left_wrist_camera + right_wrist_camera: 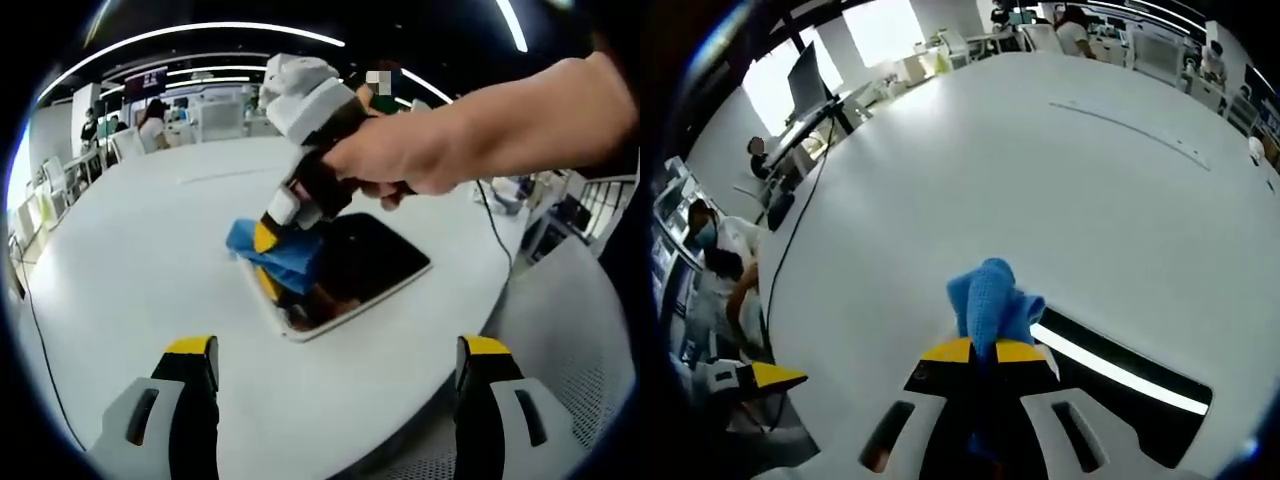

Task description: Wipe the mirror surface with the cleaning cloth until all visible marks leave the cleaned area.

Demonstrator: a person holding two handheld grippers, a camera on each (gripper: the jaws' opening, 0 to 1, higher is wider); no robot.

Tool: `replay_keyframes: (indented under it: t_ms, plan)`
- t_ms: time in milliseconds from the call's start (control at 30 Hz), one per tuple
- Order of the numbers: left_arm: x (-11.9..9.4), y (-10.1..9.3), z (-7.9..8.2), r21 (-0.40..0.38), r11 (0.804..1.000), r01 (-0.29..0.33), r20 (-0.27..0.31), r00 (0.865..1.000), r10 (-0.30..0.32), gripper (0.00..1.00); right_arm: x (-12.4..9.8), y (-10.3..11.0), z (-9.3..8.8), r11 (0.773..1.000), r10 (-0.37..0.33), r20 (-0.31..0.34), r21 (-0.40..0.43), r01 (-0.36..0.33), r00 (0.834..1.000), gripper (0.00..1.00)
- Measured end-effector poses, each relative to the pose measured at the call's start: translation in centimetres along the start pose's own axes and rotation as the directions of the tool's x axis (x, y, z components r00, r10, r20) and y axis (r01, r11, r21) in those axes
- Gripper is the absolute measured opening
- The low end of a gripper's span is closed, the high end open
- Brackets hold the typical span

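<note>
White table (130, 270), mirror (372, 262), cloth (990, 303) between right jaws.

An open-plan office: ceiling strip lights (200, 32), desk monitor (805, 75), seated people (715, 250), white table (1040, 200).

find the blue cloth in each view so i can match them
Left gripper view: the cloth sits left of centre, pinched by the right gripper over the mirror's left end.
Right gripper view: the cloth is at lower centre, bunched between that view's own jaws.
Shared landmark: the mirror on the white table.
</note>
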State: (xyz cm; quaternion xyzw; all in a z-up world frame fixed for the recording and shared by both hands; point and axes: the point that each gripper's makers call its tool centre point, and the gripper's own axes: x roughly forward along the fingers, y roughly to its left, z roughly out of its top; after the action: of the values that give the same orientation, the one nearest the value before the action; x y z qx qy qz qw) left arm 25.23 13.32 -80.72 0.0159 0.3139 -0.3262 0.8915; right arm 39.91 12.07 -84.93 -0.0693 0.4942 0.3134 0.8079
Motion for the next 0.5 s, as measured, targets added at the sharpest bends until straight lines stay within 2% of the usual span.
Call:
replay_keyframes:
  t_ms: [500]
  plan:
    - [0.3,0.4,-0.2,-0.005,1.000,-0.011,0.004,1.000,0.011,0.99,-0.5,1.4,-1.5,1.000,0.025,-0.003,-0.001,-0.025,1.000,0.01]
